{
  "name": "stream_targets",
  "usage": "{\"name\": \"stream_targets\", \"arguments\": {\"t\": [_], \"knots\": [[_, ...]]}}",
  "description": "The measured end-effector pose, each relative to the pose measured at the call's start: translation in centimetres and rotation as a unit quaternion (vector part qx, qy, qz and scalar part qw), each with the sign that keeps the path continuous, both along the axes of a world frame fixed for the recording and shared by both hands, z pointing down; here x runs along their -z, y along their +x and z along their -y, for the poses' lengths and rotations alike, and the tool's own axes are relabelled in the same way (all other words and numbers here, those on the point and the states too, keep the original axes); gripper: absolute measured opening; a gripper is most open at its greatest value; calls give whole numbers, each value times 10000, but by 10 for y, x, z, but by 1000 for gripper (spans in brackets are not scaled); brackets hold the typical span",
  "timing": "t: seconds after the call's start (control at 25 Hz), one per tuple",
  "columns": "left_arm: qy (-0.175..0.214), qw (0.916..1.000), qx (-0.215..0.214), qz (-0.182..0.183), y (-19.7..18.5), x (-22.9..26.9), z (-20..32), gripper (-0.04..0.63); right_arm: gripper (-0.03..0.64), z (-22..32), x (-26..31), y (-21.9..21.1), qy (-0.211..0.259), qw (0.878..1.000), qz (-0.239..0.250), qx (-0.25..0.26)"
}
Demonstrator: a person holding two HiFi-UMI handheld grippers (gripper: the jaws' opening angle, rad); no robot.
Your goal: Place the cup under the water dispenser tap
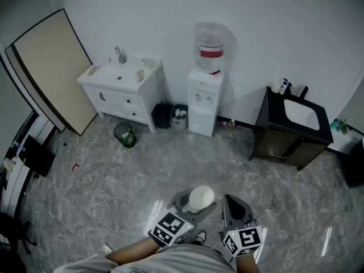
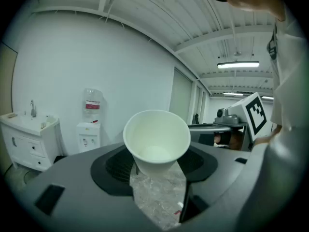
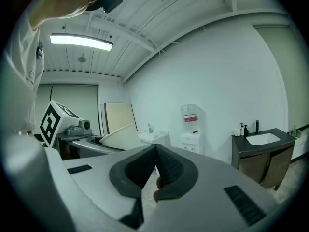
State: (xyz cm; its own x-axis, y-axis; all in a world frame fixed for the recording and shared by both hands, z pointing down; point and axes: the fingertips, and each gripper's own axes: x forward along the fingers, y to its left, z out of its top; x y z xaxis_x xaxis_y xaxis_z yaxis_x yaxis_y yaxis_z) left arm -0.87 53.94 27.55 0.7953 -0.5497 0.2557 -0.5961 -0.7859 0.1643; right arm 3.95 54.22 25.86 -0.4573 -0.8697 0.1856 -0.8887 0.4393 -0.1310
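Observation:
A white paper cup (image 1: pixel 201 198) sits mouth up between the jaws of my left gripper (image 1: pixel 196 203), low in the head view. In the left gripper view the cup (image 2: pixel 157 139) fills the middle, and the left gripper (image 2: pixel 157 167) is shut on its lower wall. Beside it, my right gripper (image 1: pixel 235 202) is shut with nothing in it; its tips meet in the right gripper view (image 3: pixel 155 151). The white water dispenser (image 1: pixel 205 95) with a bottle on top stands against the far wall, well away across the floor. It also shows small as the dispenser (image 2: pixel 88 132) and the dispenser (image 3: pixel 190 135).
A white vanity with a sink (image 1: pixel 122 75) stands left of the dispenser, a black vanity (image 1: pixel 293 121) to its right. A green bin (image 1: pixel 124 134) and dark bins (image 1: pixel 165 115) sit near the white vanity. A large board (image 1: pixel 51 67) leans on the left wall.

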Motion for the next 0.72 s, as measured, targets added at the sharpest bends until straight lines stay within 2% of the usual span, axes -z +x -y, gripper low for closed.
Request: {"name": "stream_targets", "arguments": {"t": [0.4,0.72], "knots": [[66,9999,120,41,34,0,21,275,17,18,0,33,109,9996,79,242],[58,9993,348,93,41,-5,46,275,17,37,1,43,184,9982,227,525]]}}
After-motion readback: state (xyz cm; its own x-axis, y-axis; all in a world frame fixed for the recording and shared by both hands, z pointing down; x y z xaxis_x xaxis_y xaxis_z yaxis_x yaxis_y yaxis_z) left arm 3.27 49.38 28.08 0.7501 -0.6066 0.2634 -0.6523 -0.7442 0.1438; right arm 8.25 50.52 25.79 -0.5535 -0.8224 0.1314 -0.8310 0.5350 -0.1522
